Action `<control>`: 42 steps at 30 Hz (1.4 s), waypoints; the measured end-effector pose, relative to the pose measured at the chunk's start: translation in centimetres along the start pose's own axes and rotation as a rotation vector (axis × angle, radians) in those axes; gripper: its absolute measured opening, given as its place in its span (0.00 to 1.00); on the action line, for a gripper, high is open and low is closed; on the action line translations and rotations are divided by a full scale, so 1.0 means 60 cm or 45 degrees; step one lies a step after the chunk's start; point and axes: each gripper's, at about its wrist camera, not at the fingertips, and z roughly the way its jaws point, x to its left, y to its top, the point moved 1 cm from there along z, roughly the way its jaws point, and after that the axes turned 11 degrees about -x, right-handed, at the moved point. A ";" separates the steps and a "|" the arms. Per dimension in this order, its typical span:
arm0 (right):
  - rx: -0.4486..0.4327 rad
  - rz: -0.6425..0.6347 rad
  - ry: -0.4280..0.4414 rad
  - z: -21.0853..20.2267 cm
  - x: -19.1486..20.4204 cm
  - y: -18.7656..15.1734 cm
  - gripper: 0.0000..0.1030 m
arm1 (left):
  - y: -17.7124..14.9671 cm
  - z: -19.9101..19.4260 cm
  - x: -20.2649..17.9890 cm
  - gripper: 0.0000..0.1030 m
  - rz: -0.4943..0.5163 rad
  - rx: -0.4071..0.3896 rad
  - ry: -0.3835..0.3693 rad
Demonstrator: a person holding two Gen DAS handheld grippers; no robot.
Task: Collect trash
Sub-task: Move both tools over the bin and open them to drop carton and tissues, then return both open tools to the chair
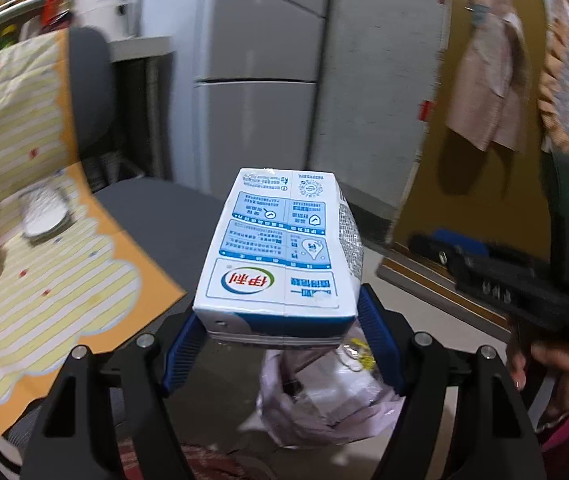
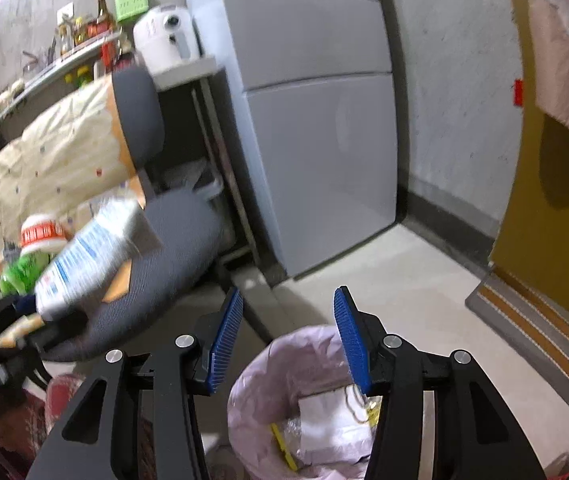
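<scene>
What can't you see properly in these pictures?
- Left wrist view: the trash bag is partly hidden behind the milk carton and the left gripper.
- Left wrist view: the carton's small print is too tiny to read.
- Right wrist view: the carton is blurred.
- Right wrist view: the bin's bottom is cut off by the edge, and the open right gripper covers its sides.

Both wrists low, sharing bin

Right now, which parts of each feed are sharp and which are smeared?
Left wrist view: the milk carton in the left tongs is sharp; table and wall streak with motion blur. Right wrist view: the right tongs and trash bin are fairly crisp; the carton is smeared. Both bend at the edges.
</scene>
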 end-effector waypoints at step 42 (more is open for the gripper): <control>0.007 -0.165 0.405 0.017 0.215 0.058 0.58 | -0.022 -0.121 0.200 0.91 -0.175 0.023 0.470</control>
